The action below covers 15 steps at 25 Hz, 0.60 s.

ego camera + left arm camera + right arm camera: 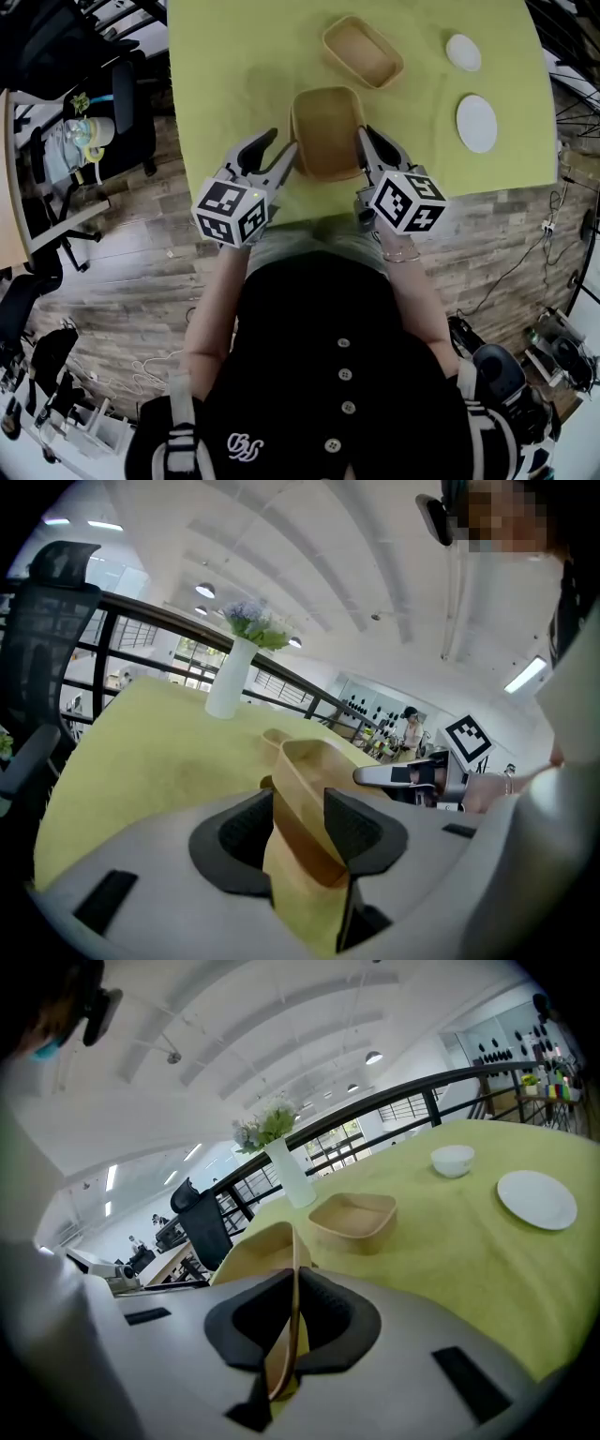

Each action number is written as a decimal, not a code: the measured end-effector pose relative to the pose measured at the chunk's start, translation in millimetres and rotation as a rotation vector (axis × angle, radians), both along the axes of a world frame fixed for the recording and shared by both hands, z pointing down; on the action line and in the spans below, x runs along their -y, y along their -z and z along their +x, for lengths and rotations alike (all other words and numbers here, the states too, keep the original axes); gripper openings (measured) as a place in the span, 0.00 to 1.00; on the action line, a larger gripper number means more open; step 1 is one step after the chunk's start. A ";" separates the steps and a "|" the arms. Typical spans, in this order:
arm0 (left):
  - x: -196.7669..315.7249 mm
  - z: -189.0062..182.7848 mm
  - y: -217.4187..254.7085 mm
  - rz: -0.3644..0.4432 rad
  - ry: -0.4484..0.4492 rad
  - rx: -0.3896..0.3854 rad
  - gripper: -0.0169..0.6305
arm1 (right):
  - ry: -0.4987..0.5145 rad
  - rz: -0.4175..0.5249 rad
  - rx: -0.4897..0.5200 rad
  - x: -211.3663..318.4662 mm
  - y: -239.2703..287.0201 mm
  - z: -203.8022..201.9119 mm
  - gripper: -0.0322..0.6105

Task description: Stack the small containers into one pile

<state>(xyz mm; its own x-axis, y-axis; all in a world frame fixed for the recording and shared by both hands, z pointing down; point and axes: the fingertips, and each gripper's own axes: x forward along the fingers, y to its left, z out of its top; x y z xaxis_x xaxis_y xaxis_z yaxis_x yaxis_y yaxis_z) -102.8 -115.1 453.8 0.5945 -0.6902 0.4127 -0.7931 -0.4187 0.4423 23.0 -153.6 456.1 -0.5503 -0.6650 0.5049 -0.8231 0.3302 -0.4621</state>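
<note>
Nothing stacked yet
Our left gripper and right gripper each pinch a wall of the near tan rectangular fibre container at the green table edge; the far tan container waits.

near container: looking matt tan, paper-pulp-like
far container: looking same matt tan
tablecloth: showing as matt green cloth
plate: looking smooth, glossy white
floor: showing wood grain
</note>
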 end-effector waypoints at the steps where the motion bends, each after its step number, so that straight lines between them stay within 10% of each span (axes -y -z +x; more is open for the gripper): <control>1: -1.3 -1.4 -1.0 -0.003 0.001 0.001 0.28 | -0.008 -0.004 0.008 -2.4 -1.0 -0.6 0.09; 15: 14.2 -15.1 -16.1 -0.036 0.004 0.016 0.27 | -0.108 -0.059 0.069 -8.0 -24.9 -8.2 0.10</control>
